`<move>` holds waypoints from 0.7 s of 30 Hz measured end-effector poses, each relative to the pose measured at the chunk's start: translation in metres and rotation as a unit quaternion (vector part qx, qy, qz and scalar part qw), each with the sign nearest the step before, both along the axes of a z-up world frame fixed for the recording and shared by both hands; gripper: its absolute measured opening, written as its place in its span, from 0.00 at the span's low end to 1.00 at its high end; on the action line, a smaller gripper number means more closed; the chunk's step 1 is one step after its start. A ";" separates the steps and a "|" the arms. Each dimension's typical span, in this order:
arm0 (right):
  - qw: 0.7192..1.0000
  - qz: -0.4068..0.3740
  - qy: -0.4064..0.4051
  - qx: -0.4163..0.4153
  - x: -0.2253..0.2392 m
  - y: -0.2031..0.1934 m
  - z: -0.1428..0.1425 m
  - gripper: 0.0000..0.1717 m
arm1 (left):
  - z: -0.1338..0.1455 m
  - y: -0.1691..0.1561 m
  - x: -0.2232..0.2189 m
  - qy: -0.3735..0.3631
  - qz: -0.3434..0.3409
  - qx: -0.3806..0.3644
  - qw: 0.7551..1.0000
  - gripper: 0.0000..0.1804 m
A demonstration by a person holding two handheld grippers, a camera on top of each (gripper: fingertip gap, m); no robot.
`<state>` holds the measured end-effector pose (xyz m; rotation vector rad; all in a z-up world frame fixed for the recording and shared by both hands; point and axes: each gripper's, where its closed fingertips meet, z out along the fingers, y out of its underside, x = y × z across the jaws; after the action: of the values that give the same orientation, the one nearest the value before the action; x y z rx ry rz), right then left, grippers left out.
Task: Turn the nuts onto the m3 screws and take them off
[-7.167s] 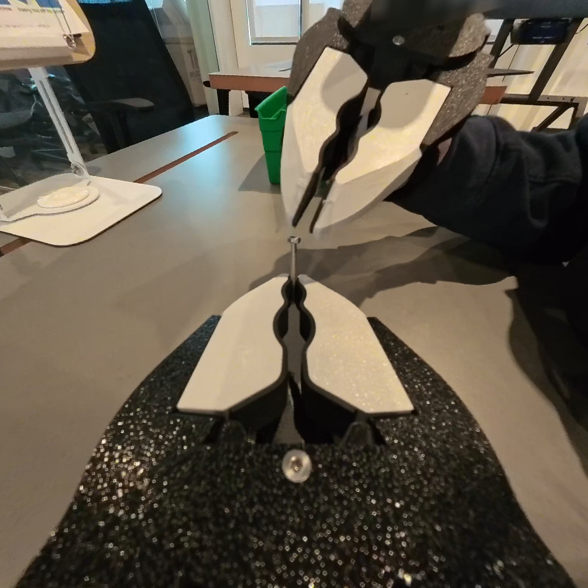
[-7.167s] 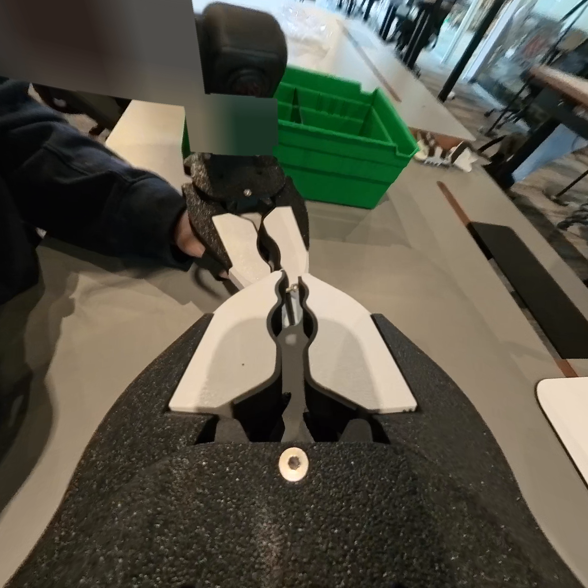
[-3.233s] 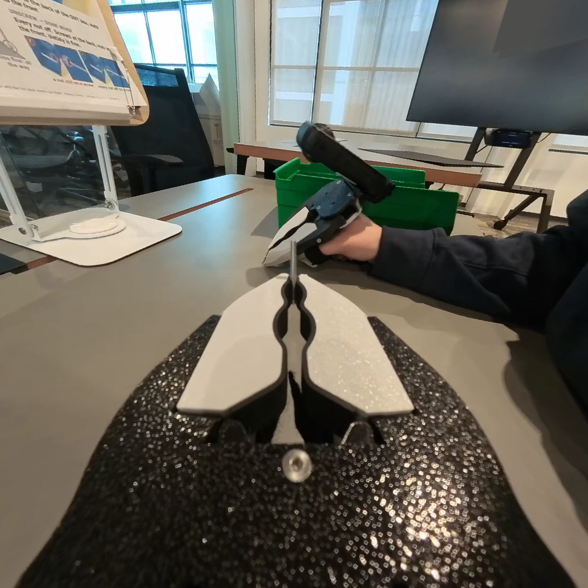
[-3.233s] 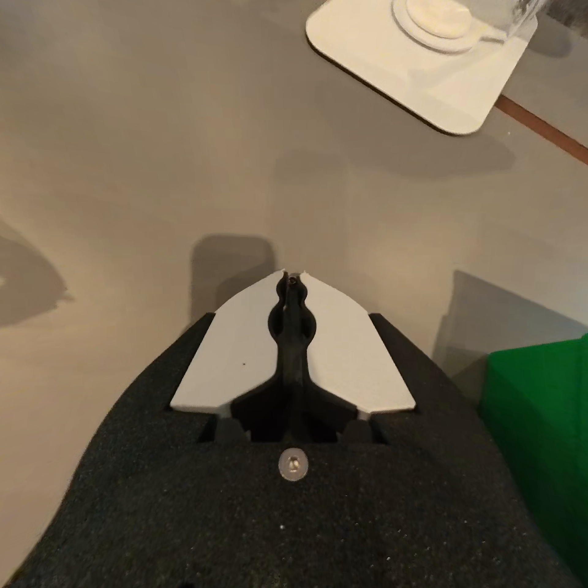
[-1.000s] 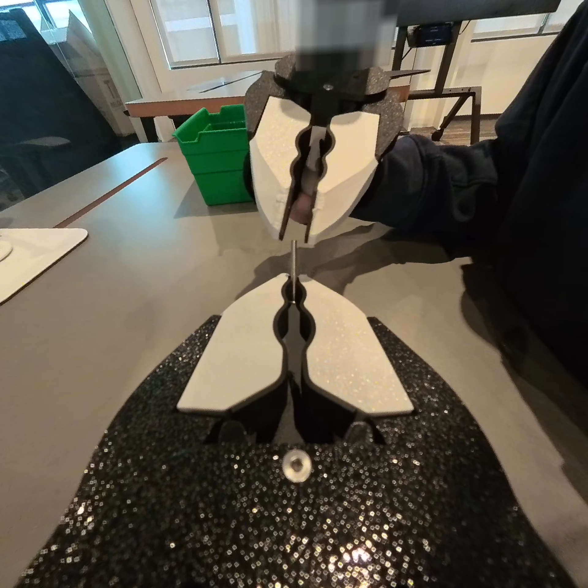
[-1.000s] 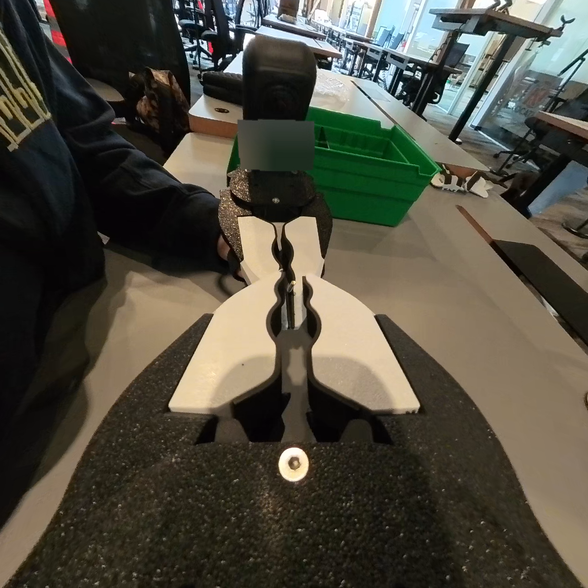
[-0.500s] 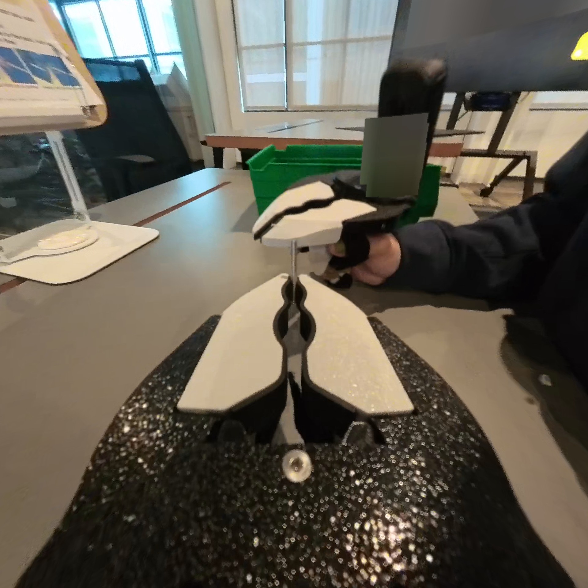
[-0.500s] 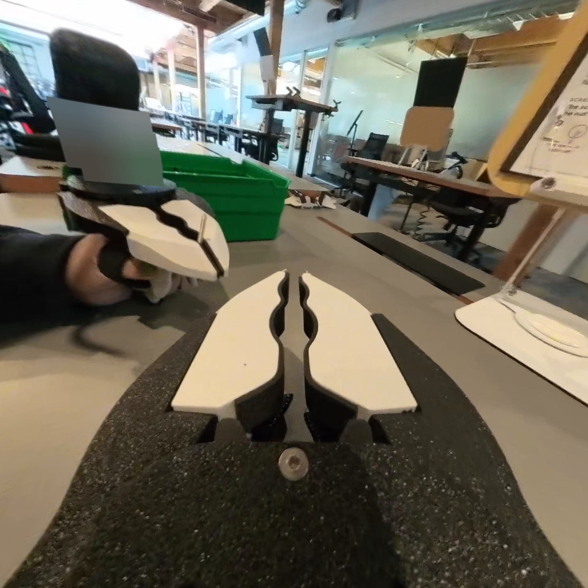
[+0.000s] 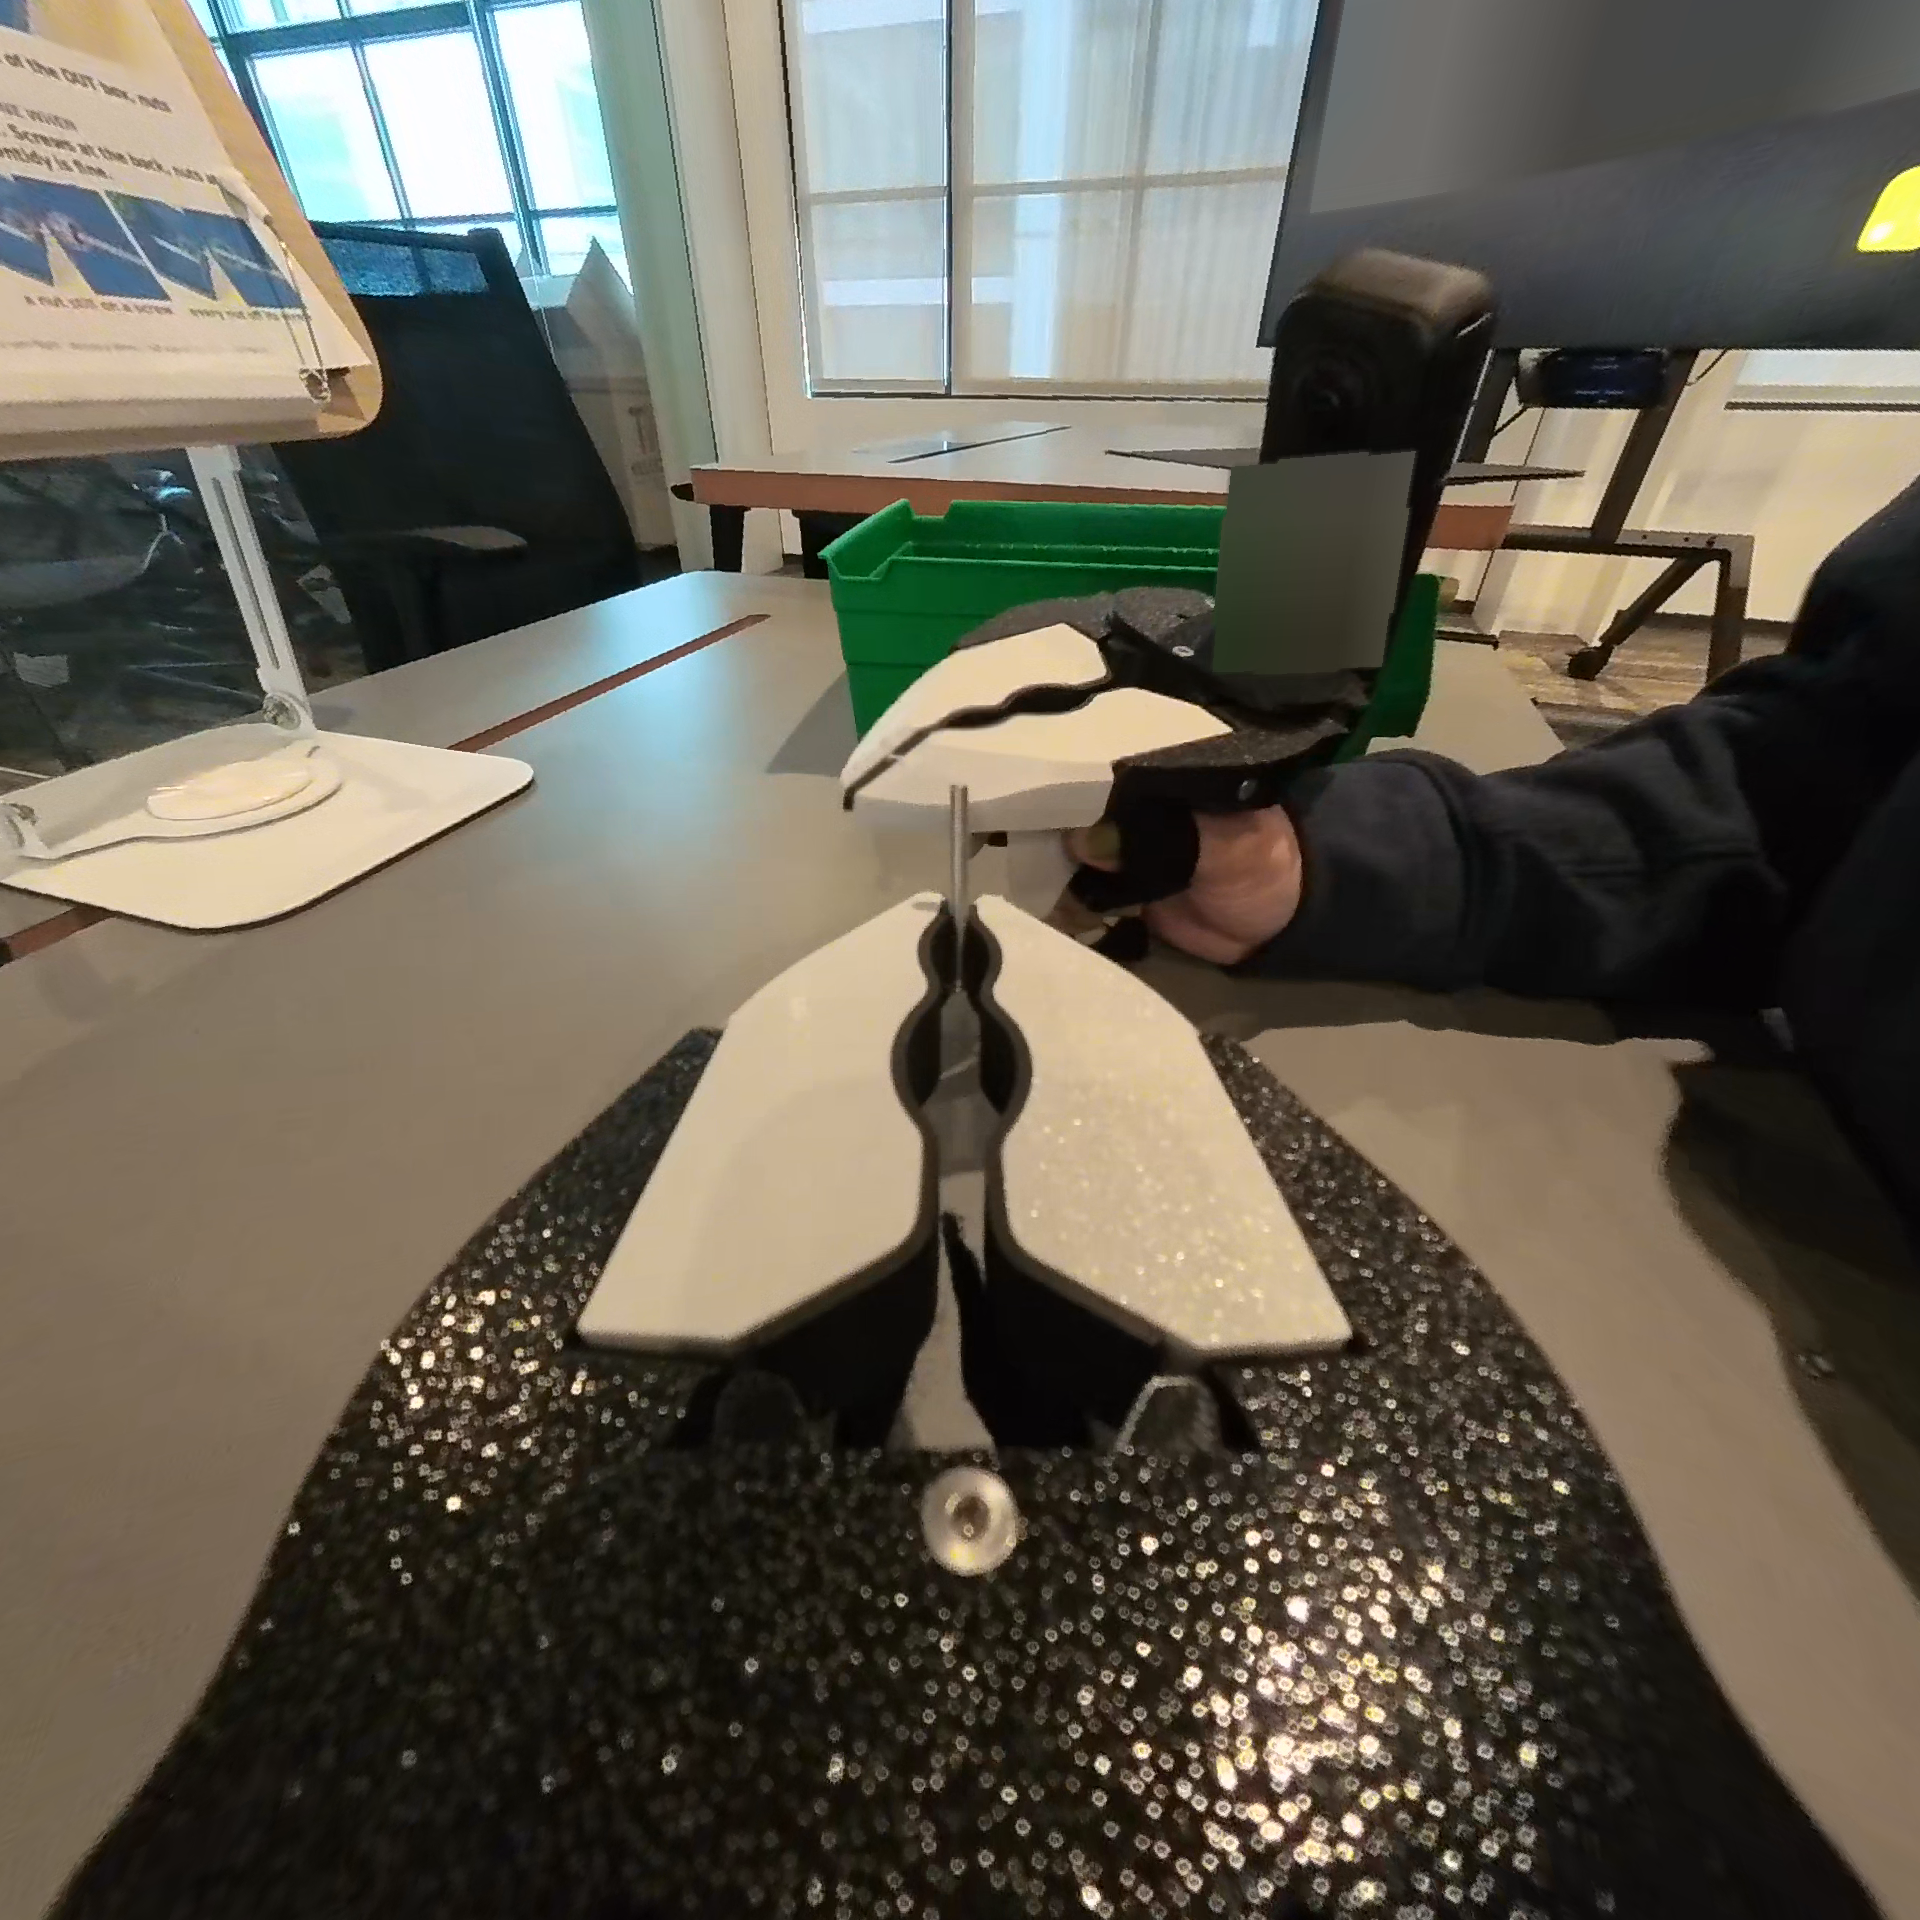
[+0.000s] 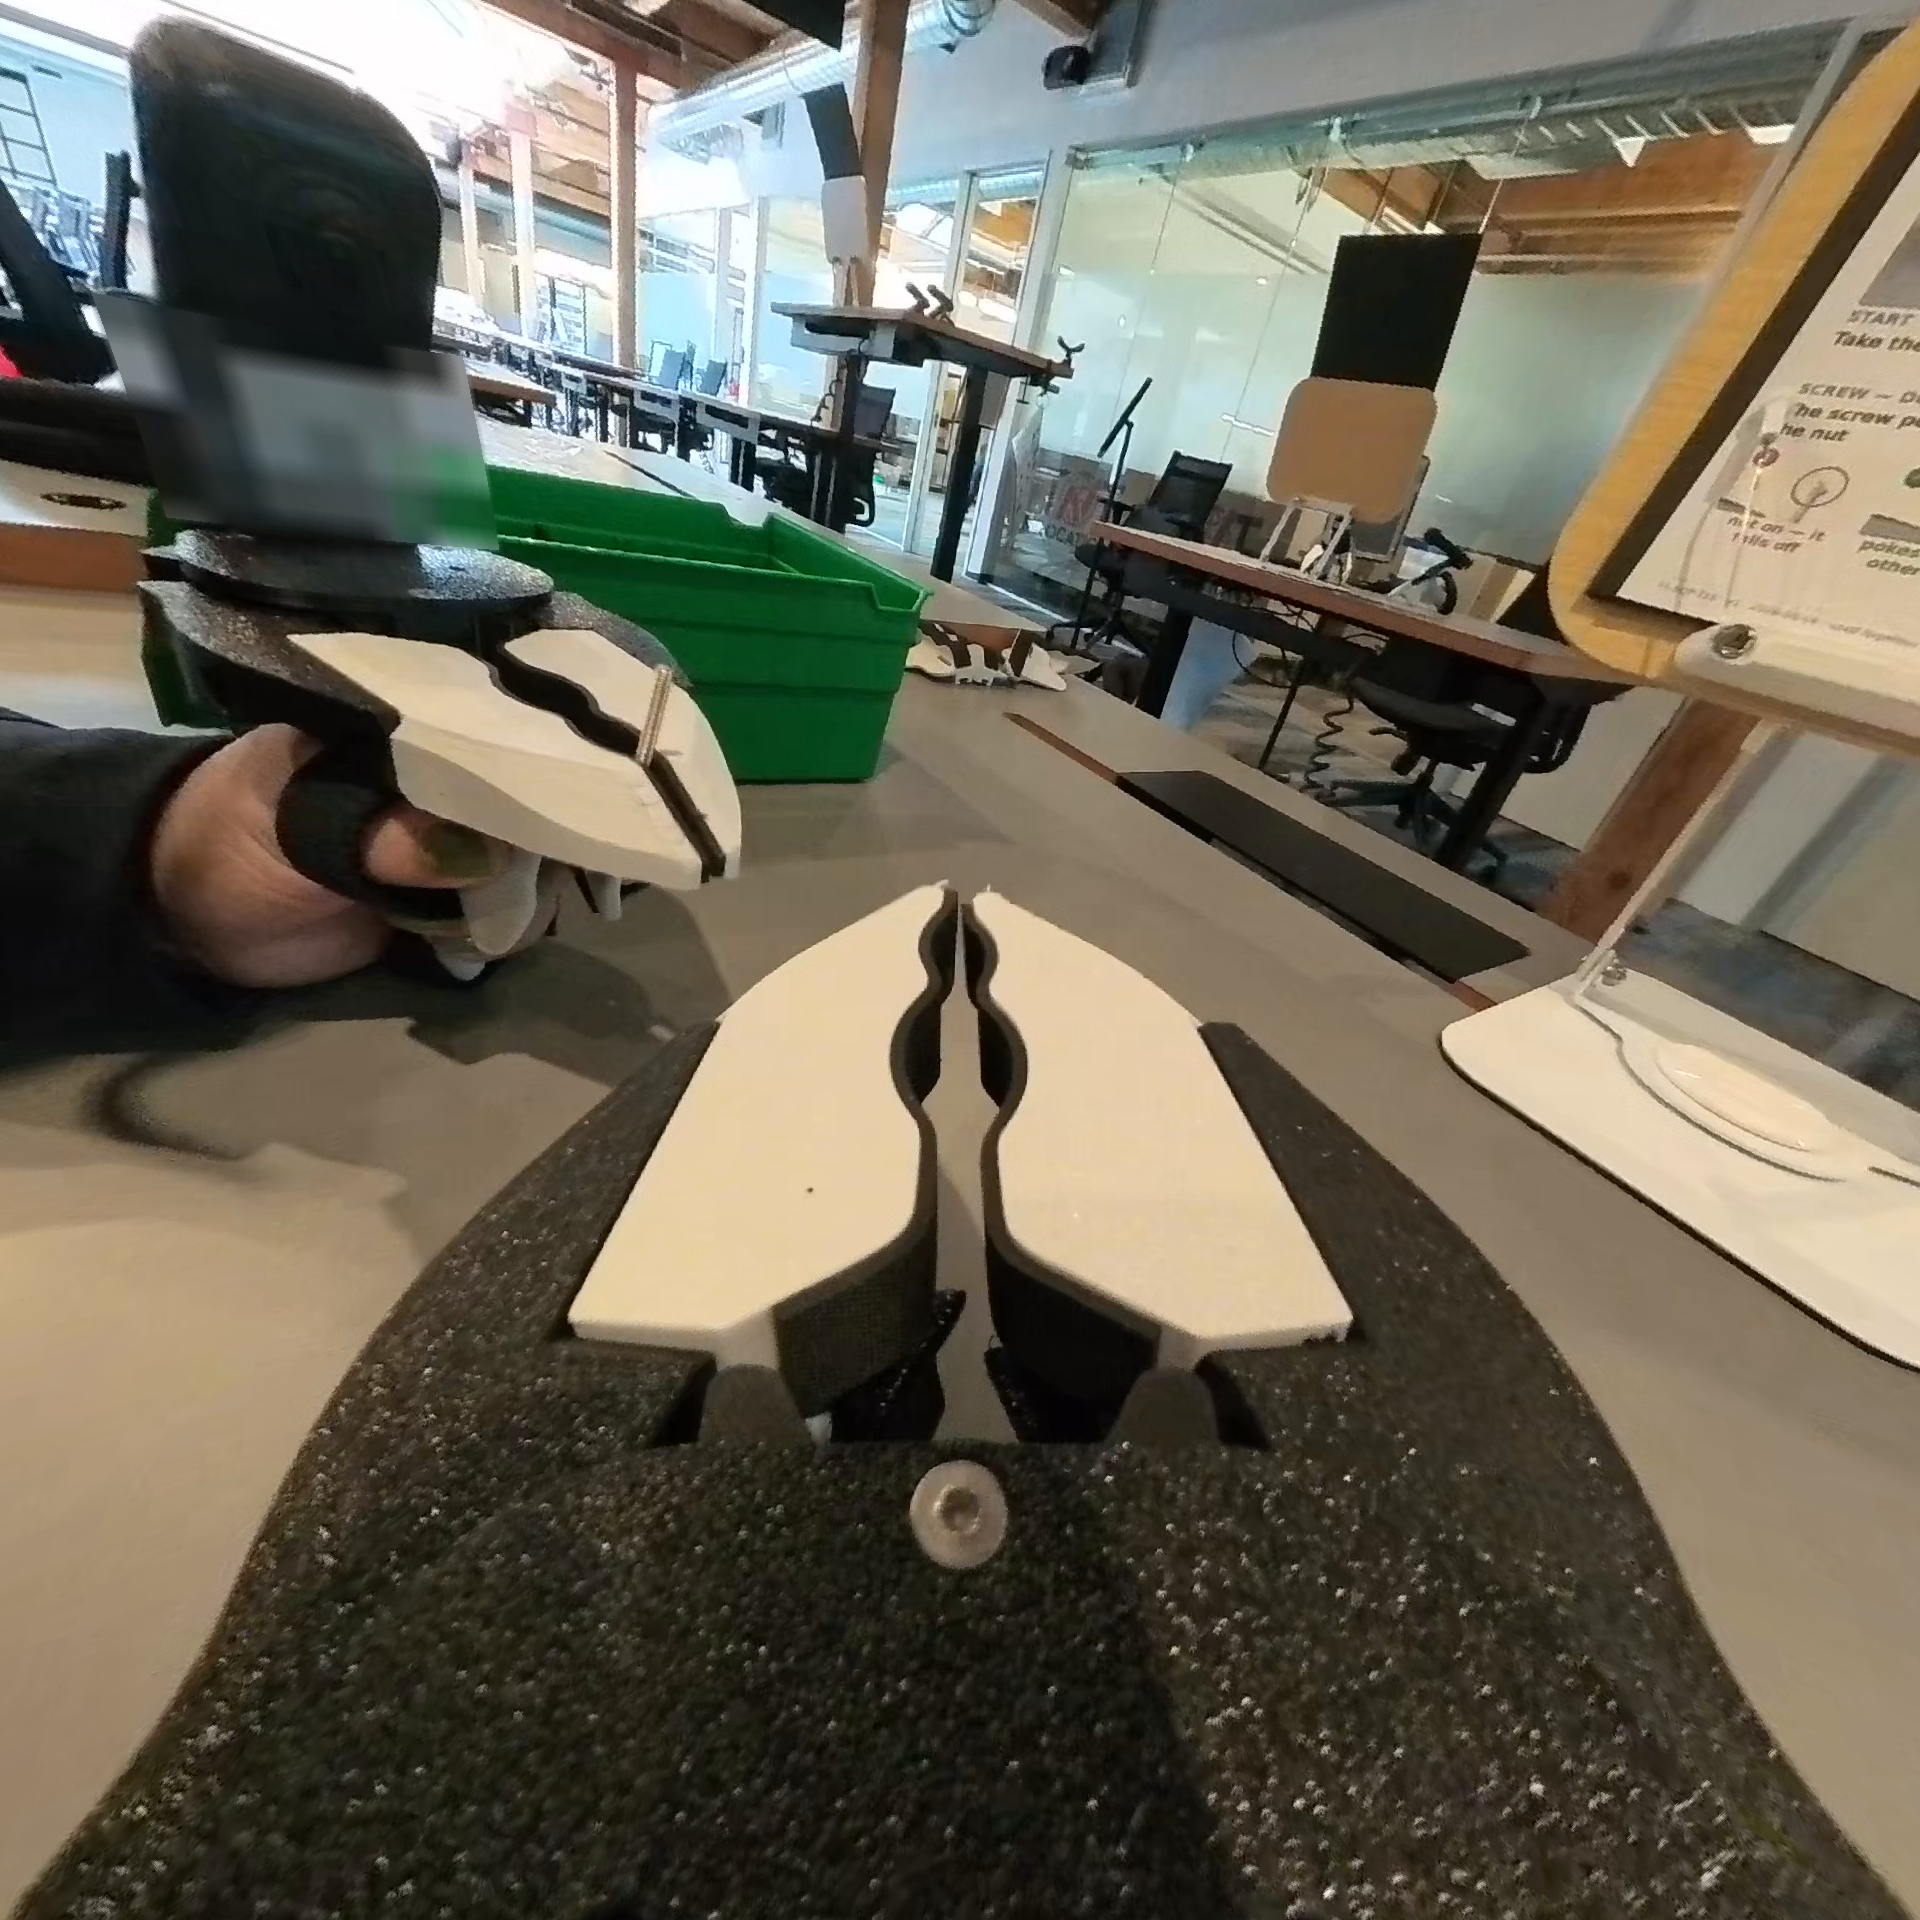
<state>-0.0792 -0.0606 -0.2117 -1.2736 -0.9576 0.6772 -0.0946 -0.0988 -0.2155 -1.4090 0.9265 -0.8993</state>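
My left gripper (image 9: 958,906) is shut on a thin metal screw (image 9: 958,847) that stands upright out of its fingertips; the threaded end on top is bare, and no nut shows on it. The right wrist view shows that gripper (image 10: 715,847) at the left with the screw (image 10: 658,719) pinched near the tips. My right gripper (image 10: 958,891) is shut, with nothing showing between its fingertips. In the left wrist view it (image 9: 860,777) lies level just behind the screw, pointing left, above the grey table (image 9: 312,1091).
A green bin (image 9: 1039,582) stands behind the grippers and also shows in the right wrist view (image 10: 748,665). A white stand base with a sign board (image 9: 312,821) sits left, on the right in the right wrist view (image 10: 1662,1101). A dark-sleeved arm (image 9: 1558,862) reaches in from the right. Across from one pair of fingers to the other is roughly 5 cm.
My right gripper, open over the screw's tip a second ago, swung off to a level pose behind it and its jaws closed. My left gripper kept its hold on the screw.
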 end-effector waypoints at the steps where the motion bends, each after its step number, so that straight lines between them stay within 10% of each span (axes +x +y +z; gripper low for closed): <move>1: 1.000 0.004 0.002 0.002 0.000 -0.001 0.001 0.01 | 0.000 0.000 0.000 -0.001 0.000 0.001 1.000 0.01; 6: 0.986 0.151 -0.040 -0.056 -0.001 -0.054 -0.002 0.02 | 0.001 0.000 -0.002 -0.004 0.002 0.002 1.000 0.01; 11: 0.903 0.369 -0.158 -0.154 0.014 -0.156 -0.027 0.09 | 0.001 0.000 -0.003 -0.005 0.003 0.001 1.000 0.01; 21: 0.815 0.457 -0.324 -0.148 0.020 -0.221 -0.082 0.15 | -0.001 -0.002 -0.001 0.005 0.002 0.005 1.000 0.01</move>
<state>-0.0594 -0.2816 -0.2938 -1.2961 -2.1708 1.1897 -0.0957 -0.1007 -0.2162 -1.4068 0.9341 -0.8851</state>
